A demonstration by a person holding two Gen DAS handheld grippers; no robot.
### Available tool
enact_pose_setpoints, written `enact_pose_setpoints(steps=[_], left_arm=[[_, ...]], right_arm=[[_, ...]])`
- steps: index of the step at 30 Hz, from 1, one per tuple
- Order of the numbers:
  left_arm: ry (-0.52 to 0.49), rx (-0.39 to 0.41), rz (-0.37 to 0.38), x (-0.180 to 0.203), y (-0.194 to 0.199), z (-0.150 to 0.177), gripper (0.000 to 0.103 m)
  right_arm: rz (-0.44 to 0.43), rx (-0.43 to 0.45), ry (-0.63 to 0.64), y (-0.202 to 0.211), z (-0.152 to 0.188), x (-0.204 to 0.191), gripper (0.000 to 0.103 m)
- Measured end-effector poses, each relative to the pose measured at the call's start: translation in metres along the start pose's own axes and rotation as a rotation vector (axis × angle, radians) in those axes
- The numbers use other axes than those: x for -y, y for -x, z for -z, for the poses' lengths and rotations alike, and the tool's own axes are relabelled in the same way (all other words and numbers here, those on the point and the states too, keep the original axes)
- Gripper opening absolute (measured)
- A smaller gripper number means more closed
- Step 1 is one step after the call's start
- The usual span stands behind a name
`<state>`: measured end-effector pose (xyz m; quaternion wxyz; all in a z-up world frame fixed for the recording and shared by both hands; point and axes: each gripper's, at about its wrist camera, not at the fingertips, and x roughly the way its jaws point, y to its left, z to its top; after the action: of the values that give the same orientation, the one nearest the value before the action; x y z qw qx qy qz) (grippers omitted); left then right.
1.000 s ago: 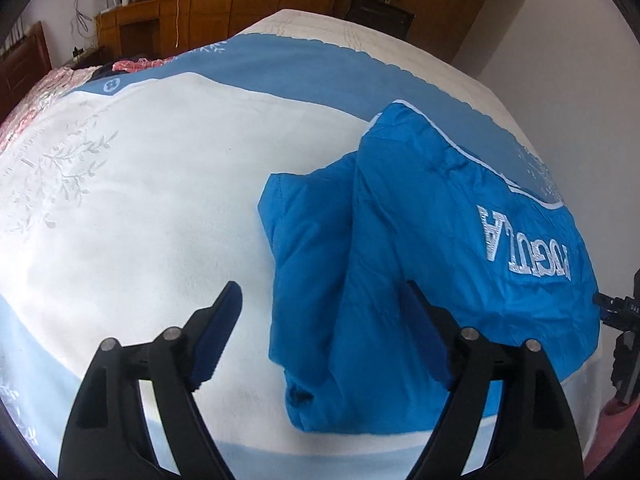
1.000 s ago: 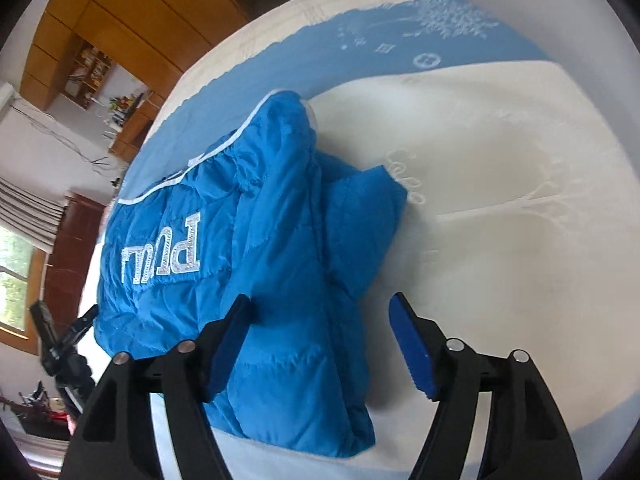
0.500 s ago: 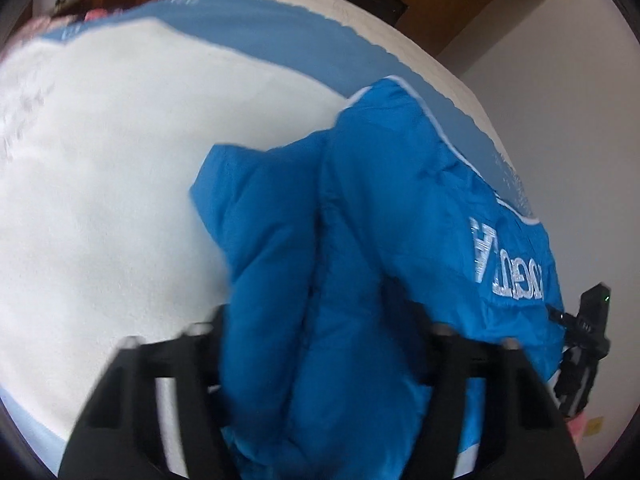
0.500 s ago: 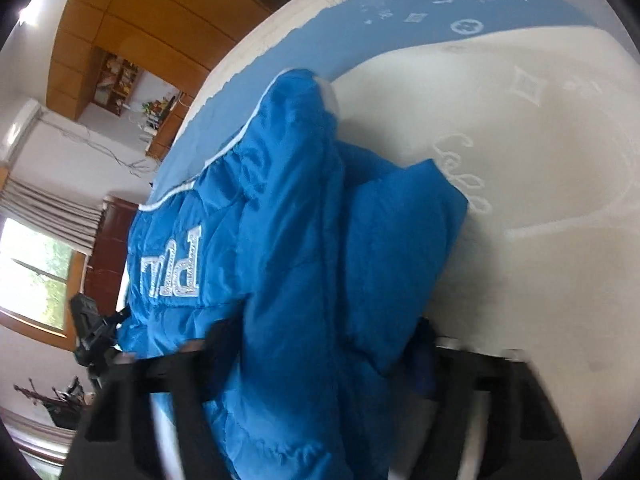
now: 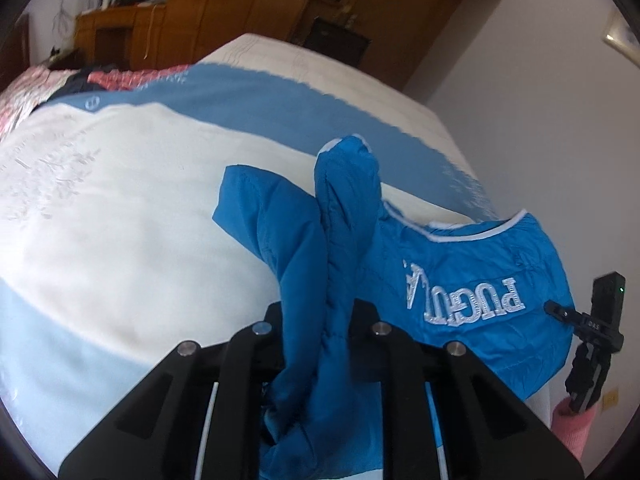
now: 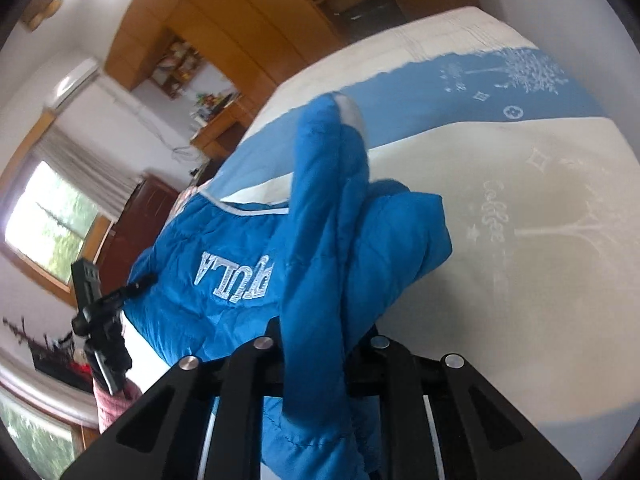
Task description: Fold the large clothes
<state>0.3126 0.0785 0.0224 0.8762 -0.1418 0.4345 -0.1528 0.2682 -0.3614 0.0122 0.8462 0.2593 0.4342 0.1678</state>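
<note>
Between the jaws of our left gripper (image 5: 316, 344) sits a thick bunch of the blue jacket (image 5: 472, 272); the jaws are clamped on it. Our right gripper (image 6: 316, 348) is likewise clamped on a bunched edge of the same jacket (image 6: 224, 248).

Risks, as we judge them:
- The shell looks smooth and slippery. A pull on either gripper could draw the fabric out from between the jaws.
- Each jaw pair appears to hold several layers. The inner layer may slide free, and the fold would then skew.
- The padded, quilted body is bulky. It may spring open once laid down.

Ahead of the jaws, the raised fabric forms a rounded ridge with stitched channels and white piping. Beyond that, the jacket's body with its white embroidered lettering (image 5: 464, 292) lies on the bed (image 5: 120, 216). The bedcover is matte, soft-looking, cream and blue, with pale embroidered motifs.
</note>
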Motion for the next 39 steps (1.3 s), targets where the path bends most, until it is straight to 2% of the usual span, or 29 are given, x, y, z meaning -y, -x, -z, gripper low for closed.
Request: enact_pose_setpoints(steps=[4,7,12,15,17,19,24,30,32,33,34,35,39], left_arm=[[-0.051,-0.025,0.000,0.007,0.044,0.038,0.015],[-0.088,-0.076,-0.033,0.006,0.059,0.075,0.016],[-0.125,-0.139,-0.134,-0.007,0.048,0.126,0.019],[-0.091,-0.176,-0.165,-0.029,0.024,0.142,0.024],[-0.077,-0.172,-0.164,-0.037,0.012,0.146,0.029],[-0.106,-0.150,-0.190,-0.035,0.006,0.150,0.032],[-0.146,-0.110,-0.257,-0.027,0.001,0.151,0.033],[-0.128,-0.093,-0.265,-0.025,0.002,0.151,0.034],[-0.130,-0.092,-0.277,-0.024,0.008,0.155,0.035],[-0.129,-0.089,-0.292,-0.018,0.010,0.158,0.037],[-0.129,-0.088,-0.306,-0.013,0.012,0.161,0.038],[-0.133,-0.088,-0.316,-0.011,0.016,0.162,0.040],[-0.134,-0.078,-0.322,-0.009,0.041,0.163,0.057]], right_arm=[[0.002,-0.037,0.003,0.031,0.049,-0.012,0.014],[0.032,-0.083,-0.001,0.039,0.086,-0.015,0.015],[0.133,-0.141,-0.034,0.027,0.126,-0.004,0.016],[0.180,-0.169,-0.086,0.006,0.140,0.018,0.018],[0.159,-0.172,-0.121,-0.006,0.145,0.032,0.022],[0.128,-0.155,-0.153,-0.010,0.148,0.042,0.022],[0.197,-0.121,-0.092,-0.013,0.158,0.036,0.024],[0.210,-0.102,-0.094,-0.009,0.166,0.034,0.026],[0.220,-0.101,-0.096,-0.006,0.164,0.034,0.030],[0.239,-0.099,-0.102,-0.003,0.164,0.034,0.035],[0.273,-0.098,-0.093,0.001,0.164,0.031,0.045],[0.296,-0.092,-0.081,0.004,0.164,0.026,0.049],[0.393,-0.045,-0.011,0.031,0.164,0.008,0.049]])
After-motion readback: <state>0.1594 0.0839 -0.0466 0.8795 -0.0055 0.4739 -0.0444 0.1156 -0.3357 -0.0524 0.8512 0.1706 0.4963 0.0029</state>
